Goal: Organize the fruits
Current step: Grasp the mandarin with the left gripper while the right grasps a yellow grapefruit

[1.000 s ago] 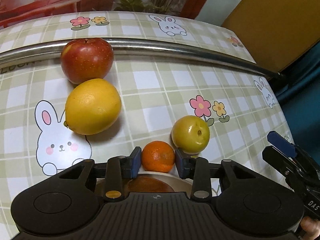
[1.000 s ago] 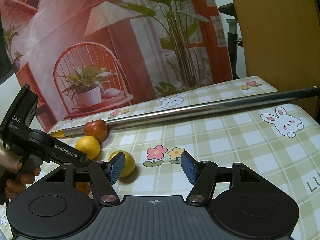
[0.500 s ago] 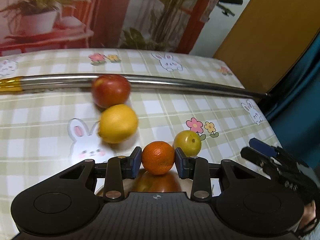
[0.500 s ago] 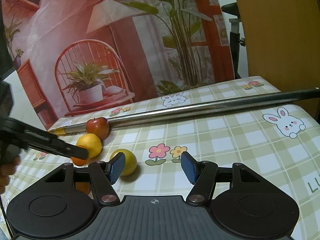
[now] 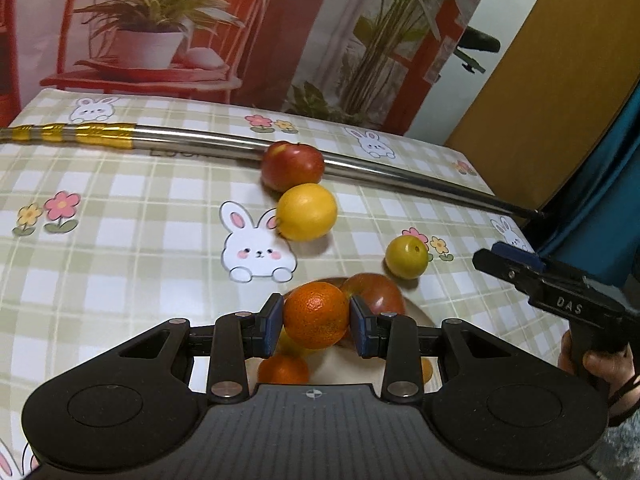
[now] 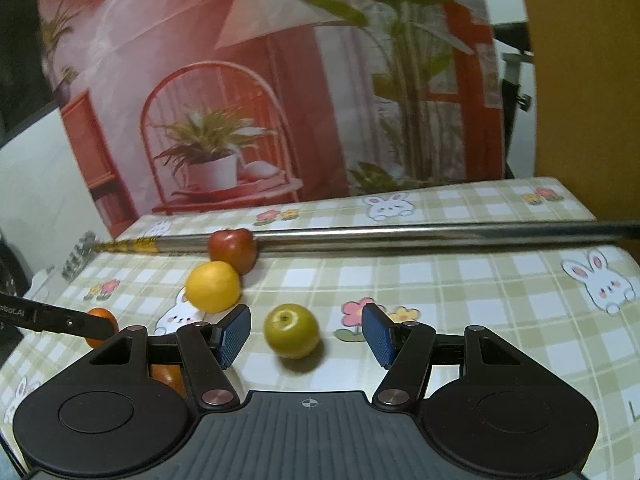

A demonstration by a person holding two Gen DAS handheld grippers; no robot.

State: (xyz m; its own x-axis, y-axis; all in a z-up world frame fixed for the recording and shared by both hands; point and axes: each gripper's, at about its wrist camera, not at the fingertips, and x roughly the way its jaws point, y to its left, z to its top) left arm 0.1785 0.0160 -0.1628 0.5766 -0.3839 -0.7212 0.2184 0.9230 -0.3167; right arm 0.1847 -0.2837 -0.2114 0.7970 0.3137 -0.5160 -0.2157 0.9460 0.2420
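My left gripper is shut on a small orange and holds it above a white plate that has a red apple and other fruit in it. On the cloth lie a red apple, a yellow lemon and a green-yellow plum. My right gripper is open, with the plum between its fingers, apart from both. The lemon and red apple lie beyond on the left. The left gripper's orange shows at the far left.
A long steel pole with gold tape lies across the back of the table, touching the red apple. The checked bunny tablecloth covers the table. The right gripper's body reaches in at the right edge. A printed backdrop stands behind.
My left gripper has lifted the orange off the table and drawn back over the plate. My right gripper has moved forward and left so the plum now lies between its fingers.
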